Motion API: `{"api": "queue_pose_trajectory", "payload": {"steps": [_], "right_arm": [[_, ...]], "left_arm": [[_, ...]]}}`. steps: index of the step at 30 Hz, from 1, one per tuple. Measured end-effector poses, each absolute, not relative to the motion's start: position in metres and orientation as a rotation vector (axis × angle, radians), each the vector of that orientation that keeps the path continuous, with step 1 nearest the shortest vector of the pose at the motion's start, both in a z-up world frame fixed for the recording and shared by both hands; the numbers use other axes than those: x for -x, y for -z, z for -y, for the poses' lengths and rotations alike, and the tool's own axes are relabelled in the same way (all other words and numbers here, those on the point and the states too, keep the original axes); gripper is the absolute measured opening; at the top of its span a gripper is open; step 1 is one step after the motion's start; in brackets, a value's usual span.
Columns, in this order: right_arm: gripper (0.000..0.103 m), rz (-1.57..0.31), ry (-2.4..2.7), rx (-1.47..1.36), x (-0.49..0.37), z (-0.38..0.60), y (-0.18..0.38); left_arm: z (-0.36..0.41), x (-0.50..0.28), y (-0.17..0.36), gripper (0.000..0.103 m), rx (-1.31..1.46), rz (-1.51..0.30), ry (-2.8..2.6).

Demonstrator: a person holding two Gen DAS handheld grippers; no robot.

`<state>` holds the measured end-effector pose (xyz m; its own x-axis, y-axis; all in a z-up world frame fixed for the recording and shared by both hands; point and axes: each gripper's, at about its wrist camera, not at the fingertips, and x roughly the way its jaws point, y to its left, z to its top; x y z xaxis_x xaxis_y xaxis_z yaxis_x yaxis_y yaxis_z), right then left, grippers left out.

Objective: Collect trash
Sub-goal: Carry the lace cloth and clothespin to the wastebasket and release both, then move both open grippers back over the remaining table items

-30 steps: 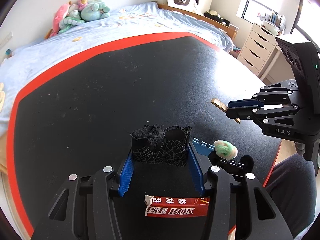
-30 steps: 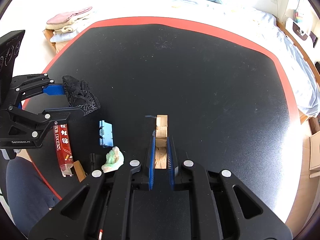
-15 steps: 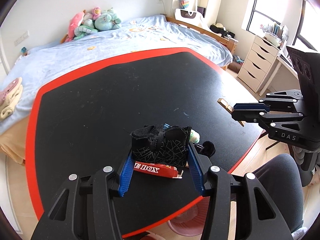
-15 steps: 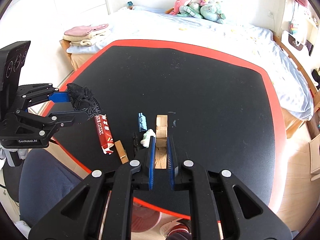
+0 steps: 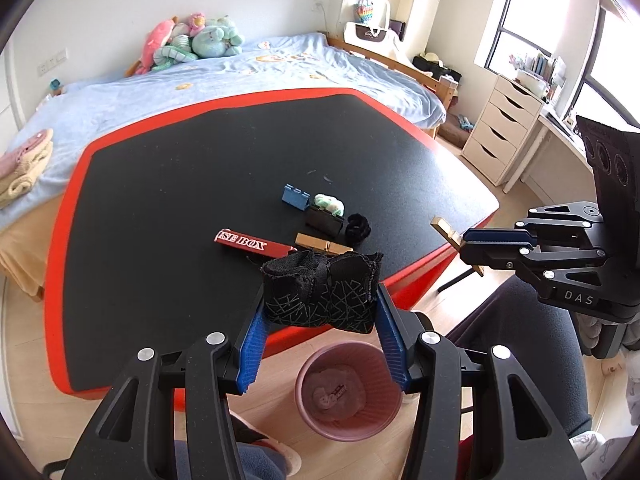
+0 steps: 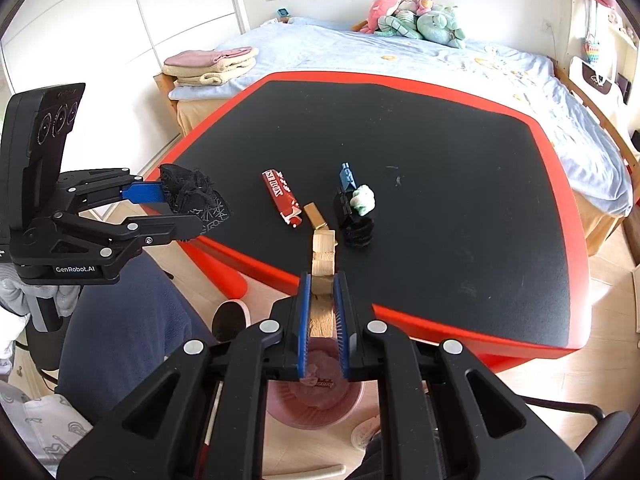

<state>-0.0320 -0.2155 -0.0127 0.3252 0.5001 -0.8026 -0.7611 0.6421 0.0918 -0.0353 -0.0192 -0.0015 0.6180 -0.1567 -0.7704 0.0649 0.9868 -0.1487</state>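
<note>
My left gripper (image 5: pixel 320 300) is shut on a black patterned sock (image 5: pixel 320 290), held off the table's near edge above a pink bin (image 5: pixel 348 390); it also shows in the right wrist view (image 6: pixel 192 196). My right gripper (image 6: pixel 323 280) is shut on a wooden clothespin (image 6: pixel 322 256), held past the table edge above the bin (image 6: pixel 316 400); it also shows in the left wrist view (image 5: pixel 460 242). On the black table (image 5: pixel 200 160) lie a red box (image 5: pixel 250 243), another wooden clothespin (image 5: pixel 322 243), a blue clip (image 5: pixel 295 197), a green-white wad (image 5: pixel 330 204) and a black hair tie (image 5: pixel 357 229).
The bin holds some crumpled trash. A person's legs in dark trousers (image 5: pixel 520 360) are beside the bin. A bed (image 5: pixel 240 68) with plush toys stands behind the table, a white drawer unit (image 5: pixel 500 132) to the right.
Both grippers have drawn back from over the table and risen, still holding the sock and the clothespin. The pink bin on the floor has come fully into view beneath them.
</note>
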Motion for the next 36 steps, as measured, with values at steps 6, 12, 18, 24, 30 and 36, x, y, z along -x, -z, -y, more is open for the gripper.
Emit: {"api": "queue_pose_trajectory", "payload": {"steps": [6, 12, 18, 24, 30, 36], "right_arm": [[0.011, -0.957, -0.850, 0.343, 0.050, 0.224, 0.027], [0.011, -1.008, -0.869, 0.349, 0.062, 0.227, 0.045], [0.011, -1.037, -0.879, 0.343, 0.065, 0.228, 0.055], [0.011, -1.049, -0.889, 0.333, 0.065, 0.230, 0.058], [0.070, -1.040, -0.869, 0.330, 0.060, 0.235, 0.058], [0.097, -1.045, -0.830, 0.307, 0.054, 0.240, 0.063]], "left_arm": [[0.033, 0.054, 0.015, 0.049, 0.118, -0.928, 0.147], [0.045, 0.070, 0.032, 0.049, 0.120, -0.971, 0.172], [0.054, 0.076, 0.044, 0.049, 0.119, -1.003, 0.193], [0.061, 0.077, 0.049, 0.050, 0.119, -1.015, 0.214], [0.061, 0.078, 0.046, 0.091, 0.121, -0.992, 0.213], [0.054, 0.076, 0.048, 0.095, 0.122, -1.003, 0.174]]}}
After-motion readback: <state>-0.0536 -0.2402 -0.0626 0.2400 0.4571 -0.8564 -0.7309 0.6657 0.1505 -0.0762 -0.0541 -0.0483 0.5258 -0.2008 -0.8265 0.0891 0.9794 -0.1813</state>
